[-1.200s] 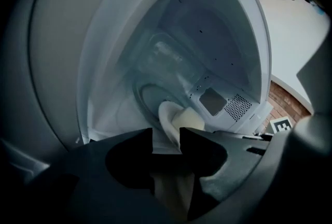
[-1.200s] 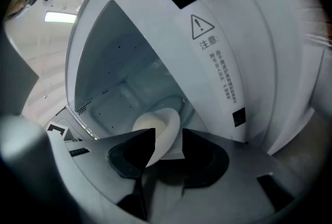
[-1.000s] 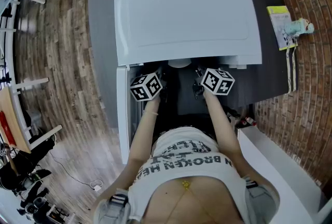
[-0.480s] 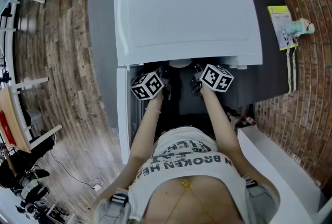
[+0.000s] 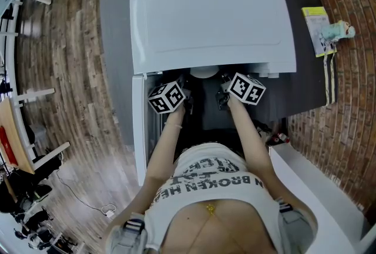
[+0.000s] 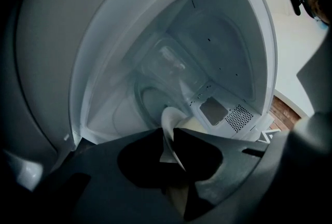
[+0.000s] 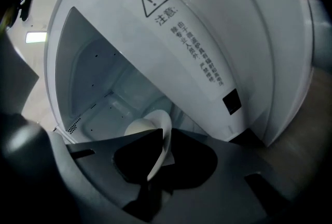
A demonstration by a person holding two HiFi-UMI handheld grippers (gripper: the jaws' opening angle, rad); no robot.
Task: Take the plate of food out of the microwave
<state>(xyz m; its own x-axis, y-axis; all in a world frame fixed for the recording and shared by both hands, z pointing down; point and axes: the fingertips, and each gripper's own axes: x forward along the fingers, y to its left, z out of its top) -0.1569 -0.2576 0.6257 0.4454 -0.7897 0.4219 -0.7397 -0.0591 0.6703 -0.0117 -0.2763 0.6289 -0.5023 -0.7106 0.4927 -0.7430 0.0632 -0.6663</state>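
Note:
The white microwave (image 5: 211,20) stands with its door (image 5: 138,123) swung open at the left. A white plate (image 6: 169,120) with a pale round piece of food (image 7: 136,127) sits in the cavity, and its edge (image 5: 204,72) peeks out under the top. My left gripper (image 6: 168,141) has just been closing and its jaws press on the plate's left rim. My right gripper (image 7: 162,146) has also been closing and grips the plate's (image 7: 162,135) right rim. From above, both grippers (image 5: 183,89) (image 5: 225,88) reach into the opening.
The microwave sits on a dark grey counter (image 5: 114,23). A yellow-green booklet (image 5: 316,28) and a small pale figure (image 5: 341,29) lie at the counter's right end. A white ledge (image 5: 317,188) runs at the lower right. The cavity's walls are close around both grippers.
The right gripper's marker cube has tilted a little and edged toward the opening. The left cube has barely shifted.

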